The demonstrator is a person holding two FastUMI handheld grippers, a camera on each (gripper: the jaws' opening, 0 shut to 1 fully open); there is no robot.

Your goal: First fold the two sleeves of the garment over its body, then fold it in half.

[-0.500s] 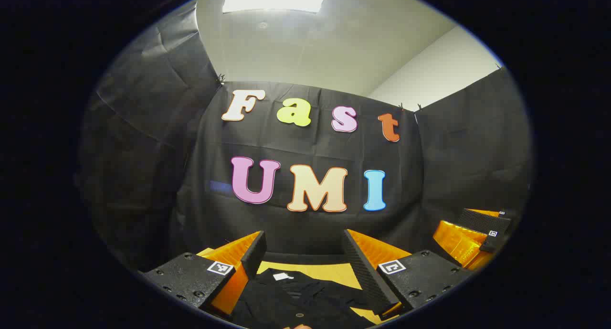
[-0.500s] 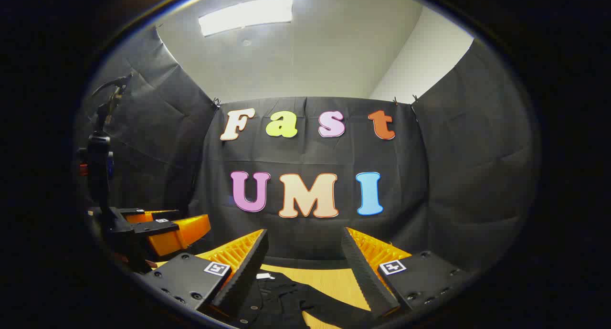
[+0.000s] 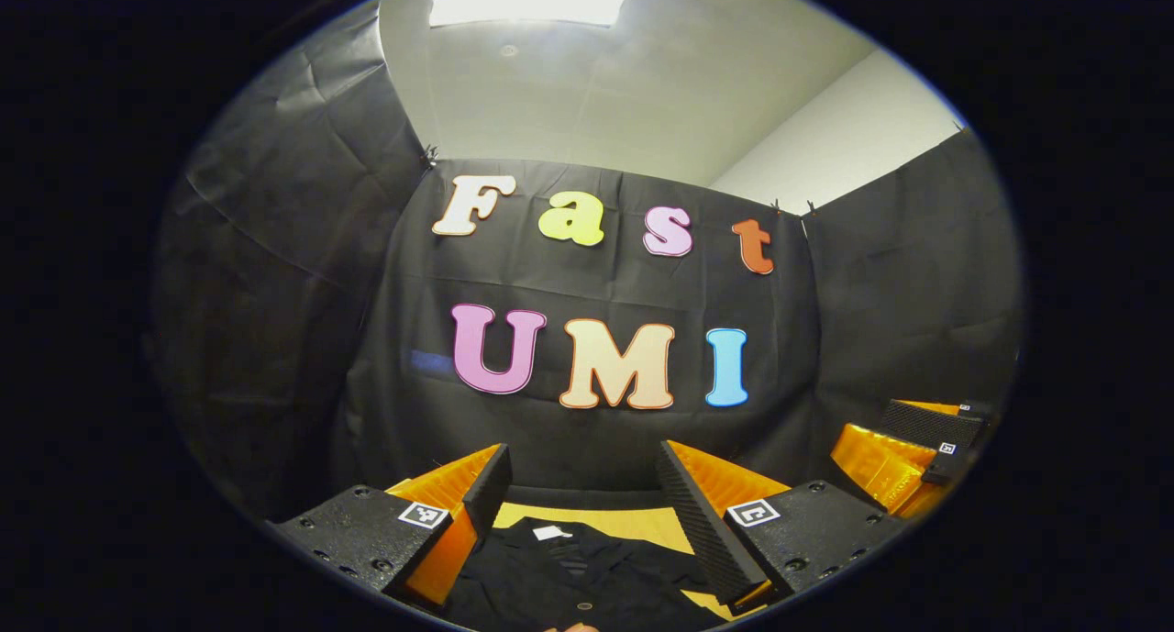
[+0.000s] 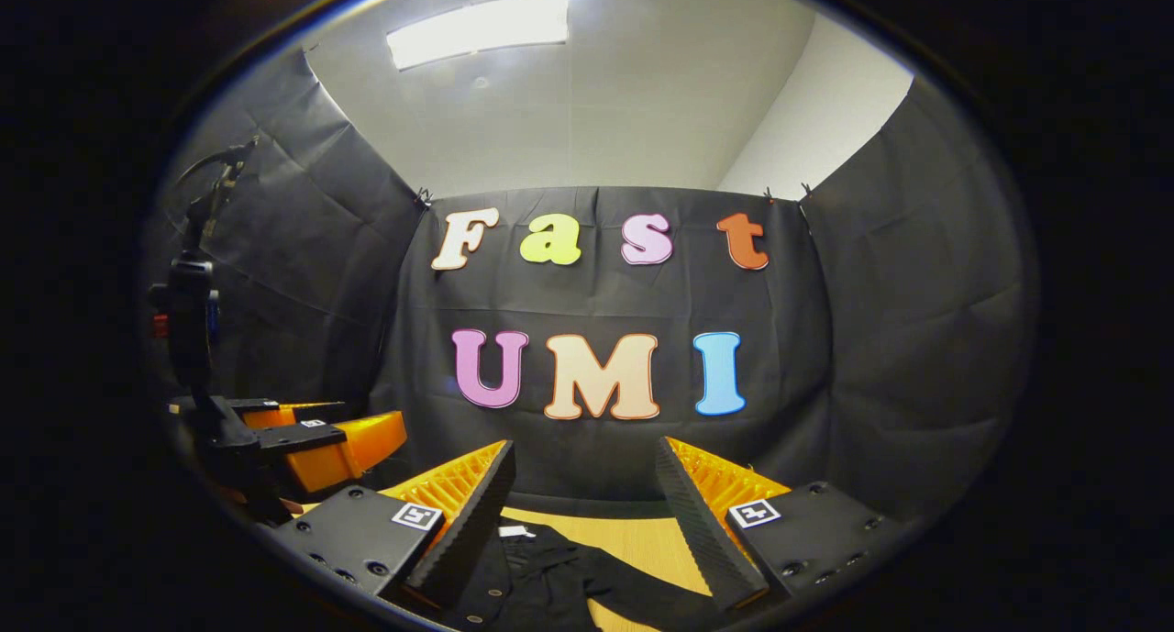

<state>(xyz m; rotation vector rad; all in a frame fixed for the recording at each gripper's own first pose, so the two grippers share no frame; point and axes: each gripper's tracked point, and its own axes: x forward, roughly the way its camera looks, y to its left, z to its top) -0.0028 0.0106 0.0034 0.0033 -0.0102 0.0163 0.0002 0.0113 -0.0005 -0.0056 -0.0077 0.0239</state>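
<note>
A black garment (image 3: 569, 572) with a small white neck label lies flat on the wooden table (image 3: 642, 525), low between the fingers in the left gripper view. My left gripper (image 3: 582, 476) hangs above it, open, with nothing between its fingers. In the right gripper view the same black garment (image 4: 550, 577) spreads below my right gripper (image 4: 582, 471), which is also open and holds nothing. The right gripper (image 3: 917, 449) appears at the far right of the left gripper view. The left gripper (image 4: 303, 444) appears at the left of the right gripper view.
Black cloth walls close the booth at the back and on both sides. The wooden table (image 4: 633, 536) runs up to the back wall. A dark stand with a mounted device (image 4: 188, 311) rises at the left.
Both views have shifted slightly, the scene sliding a little right and down; the garment lies as before and both grippers stay open.
</note>
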